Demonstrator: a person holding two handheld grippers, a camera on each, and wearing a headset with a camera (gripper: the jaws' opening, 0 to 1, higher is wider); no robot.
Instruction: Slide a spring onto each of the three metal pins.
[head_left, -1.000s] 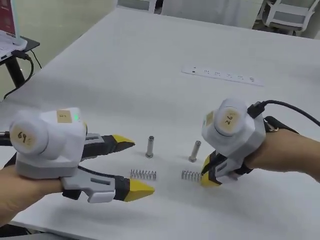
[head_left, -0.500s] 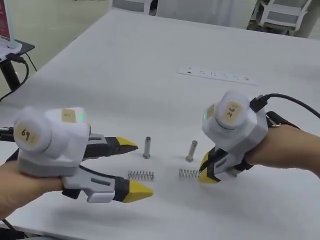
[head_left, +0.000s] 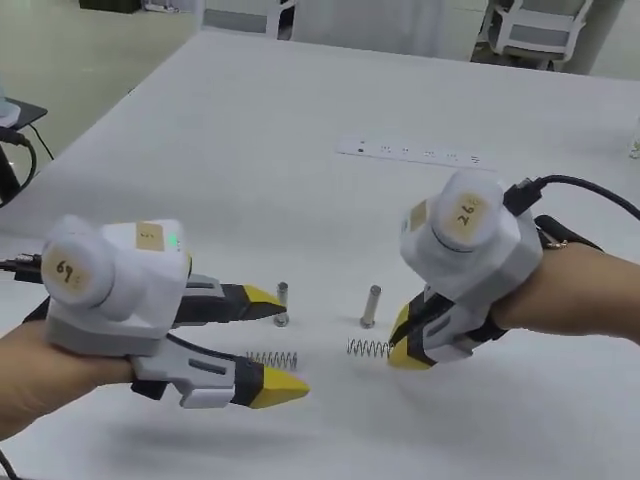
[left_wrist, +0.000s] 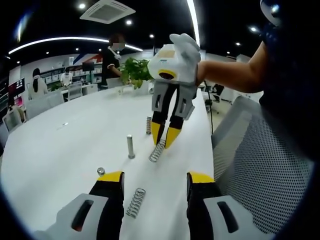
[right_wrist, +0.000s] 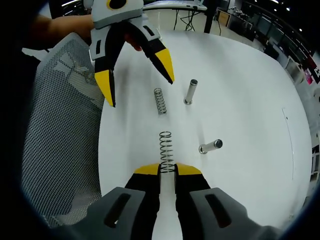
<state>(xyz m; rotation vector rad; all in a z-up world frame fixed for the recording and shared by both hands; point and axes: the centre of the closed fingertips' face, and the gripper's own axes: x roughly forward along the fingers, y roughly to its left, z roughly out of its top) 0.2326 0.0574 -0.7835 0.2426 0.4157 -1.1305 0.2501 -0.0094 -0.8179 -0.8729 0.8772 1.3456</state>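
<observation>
Two short metal pins stand upright on the white table. My right gripper is shut on the end of a spring that lies low, in front of the right pin. That held spring juts forward from the closed jaws of the right gripper. My left gripper is open, its jaws either side of a loose spring lying on the table. The loose spring lies between the tips of the left gripper. Another spring stands upright further back.
A white power strip lies farther back on the table. Chairs stand beyond the far edge. The near table edge runs just under both grippers. A mesh chair back sits beside the table.
The left gripper has crept forward, so its upper jaw tip is now close to the left pin. The right gripper still holds its spring by the right pin.
</observation>
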